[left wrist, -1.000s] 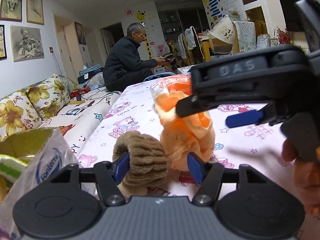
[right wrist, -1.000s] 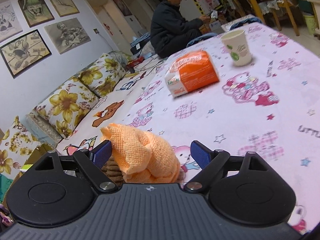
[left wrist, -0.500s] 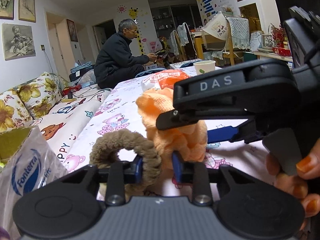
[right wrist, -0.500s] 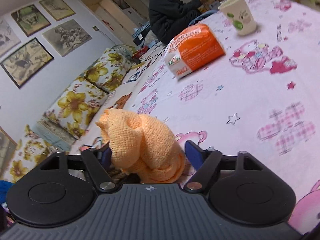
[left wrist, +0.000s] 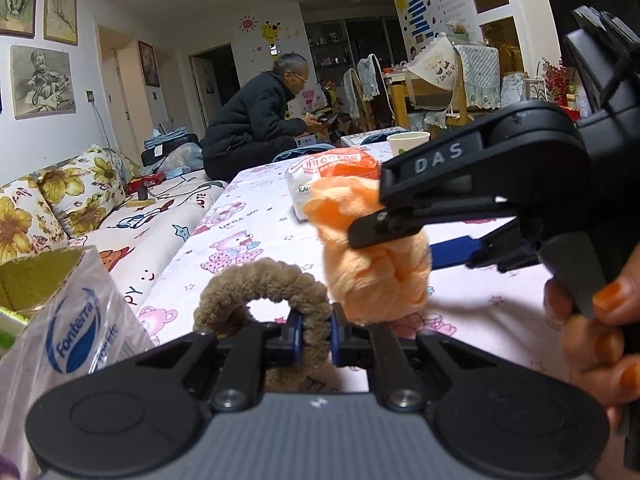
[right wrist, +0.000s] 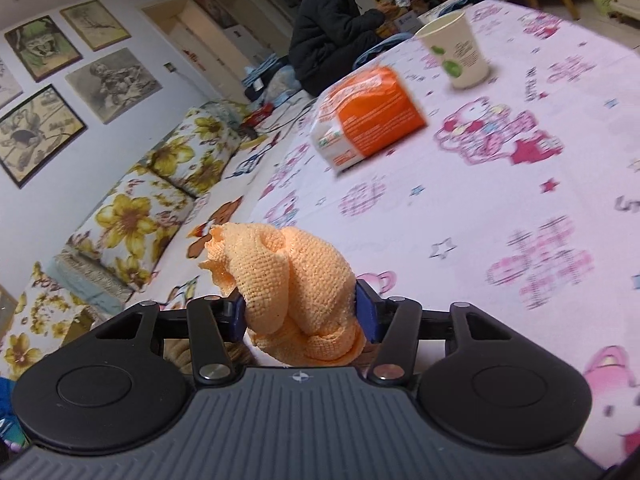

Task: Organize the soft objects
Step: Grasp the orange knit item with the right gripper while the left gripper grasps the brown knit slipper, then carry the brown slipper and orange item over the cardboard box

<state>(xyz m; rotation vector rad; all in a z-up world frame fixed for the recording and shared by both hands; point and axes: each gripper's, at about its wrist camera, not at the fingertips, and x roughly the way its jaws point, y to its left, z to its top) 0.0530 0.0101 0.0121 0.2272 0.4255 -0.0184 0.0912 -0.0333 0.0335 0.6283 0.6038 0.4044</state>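
Left gripper (left wrist: 314, 334) squeezed tight on brown ring (left wrist: 264, 294), pads pinching ring's right side. Ring stands up on table (left wrist: 248, 220), at 9 o'clock from orange cloth (left wrist: 368, 256), touching it.

Right gripper (right wrist: 300, 312) jaws just closing; blue pads now press both sides of cloth. Cloth bunched, sticks up.

Orange pack (right wrist: 368, 116) at 12 o'clock, cup (right wrist: 456, 52) past it. Person's fingers (left wrist: 600, 320) at 3 o'clock, left view.
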